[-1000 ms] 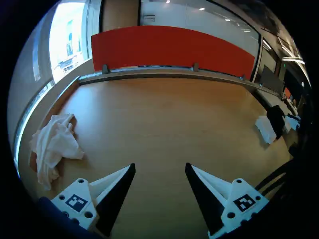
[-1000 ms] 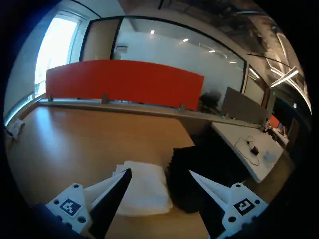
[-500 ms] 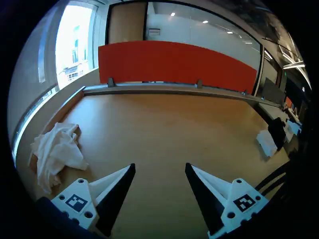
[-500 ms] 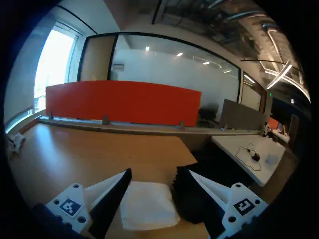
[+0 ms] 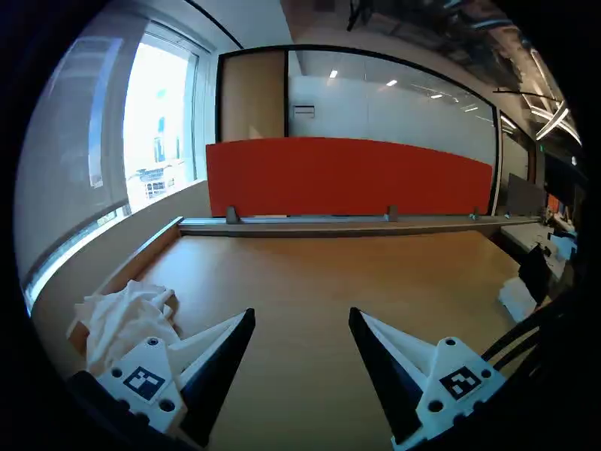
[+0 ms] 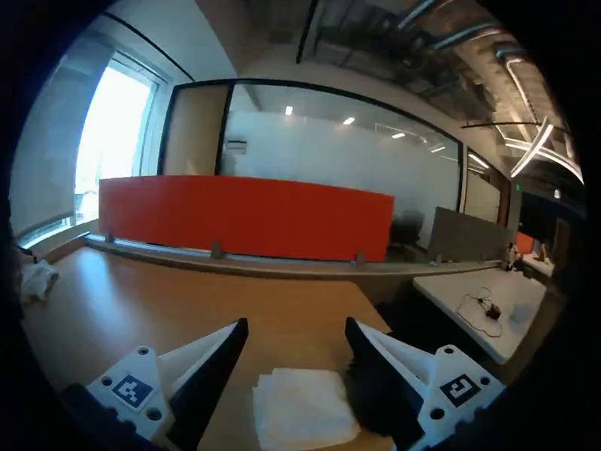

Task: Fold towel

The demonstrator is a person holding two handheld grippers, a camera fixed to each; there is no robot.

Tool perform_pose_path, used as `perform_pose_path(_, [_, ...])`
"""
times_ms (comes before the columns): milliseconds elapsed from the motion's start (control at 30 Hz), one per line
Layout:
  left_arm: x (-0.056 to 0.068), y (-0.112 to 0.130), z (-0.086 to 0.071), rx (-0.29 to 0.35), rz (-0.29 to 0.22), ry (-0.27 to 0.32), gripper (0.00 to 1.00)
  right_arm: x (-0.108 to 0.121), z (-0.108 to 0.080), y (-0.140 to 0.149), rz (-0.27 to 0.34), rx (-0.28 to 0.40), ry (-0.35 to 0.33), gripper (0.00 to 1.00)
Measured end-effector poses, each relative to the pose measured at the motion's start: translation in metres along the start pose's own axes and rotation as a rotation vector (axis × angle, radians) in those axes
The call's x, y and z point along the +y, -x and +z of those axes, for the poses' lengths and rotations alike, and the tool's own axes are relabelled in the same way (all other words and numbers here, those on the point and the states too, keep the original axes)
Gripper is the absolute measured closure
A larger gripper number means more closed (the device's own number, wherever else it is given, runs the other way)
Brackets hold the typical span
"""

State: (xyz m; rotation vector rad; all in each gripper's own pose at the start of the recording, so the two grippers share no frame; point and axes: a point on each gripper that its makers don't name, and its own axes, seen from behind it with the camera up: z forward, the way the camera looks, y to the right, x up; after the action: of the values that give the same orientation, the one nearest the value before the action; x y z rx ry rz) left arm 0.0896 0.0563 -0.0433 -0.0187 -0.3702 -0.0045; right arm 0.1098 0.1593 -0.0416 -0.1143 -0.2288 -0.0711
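Wooden table [image 5: 323, 278] spread wide under both tools. The left gripper [image 5: 301, 311] hovered over it with fingers apart and nothing between them, and the crumpled towel [image 5: 124, 323], white, lay heaped at the table's left edge, just beside the left finger in that view. The right gripper [image 6: 295, 322] stood apart too, gripping nothing, with the folded towel [image 6: 304, 410] flat on the table below the gap, right up against a black stack [image 6: 376, 391]. A red divider [image 5: 349, 177] ran along the far edge. Each finger wore a black-and-white square marker [image 5: 144, 382], and the wall sign [image 5: 304, 111] was too small to read.
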Motion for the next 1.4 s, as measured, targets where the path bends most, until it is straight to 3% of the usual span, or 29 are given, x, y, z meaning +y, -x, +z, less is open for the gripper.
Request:
perform_pose_path(400, [-0.016,-0.021,0.002,0.065,-0.024,-0.020,0.07,-0.043,0.003,-0.031,-0.024,0.053,-0.051,0.00])
perform_pose_path(667, [-0.023,-0.036,0.005,0.106,-0.040,-0.028,0.07,-0.084,0.006,-0.054,-0.001,0.091,-0.083,0.00])
perform_pose_path(967, [-0.023,-0.055,0.003,0.158,-0.035,-0.026,0.07,-0.121,0.010,-0.072,0.007,0.122,-0.098,0.00])
perform_pose_path(1400, [-0.023,-0.057,0.007,0.186,-0.046,-0.016,0.07,-0.163,0.009,-0.082,0.056,0.140,-0.131,0.00])
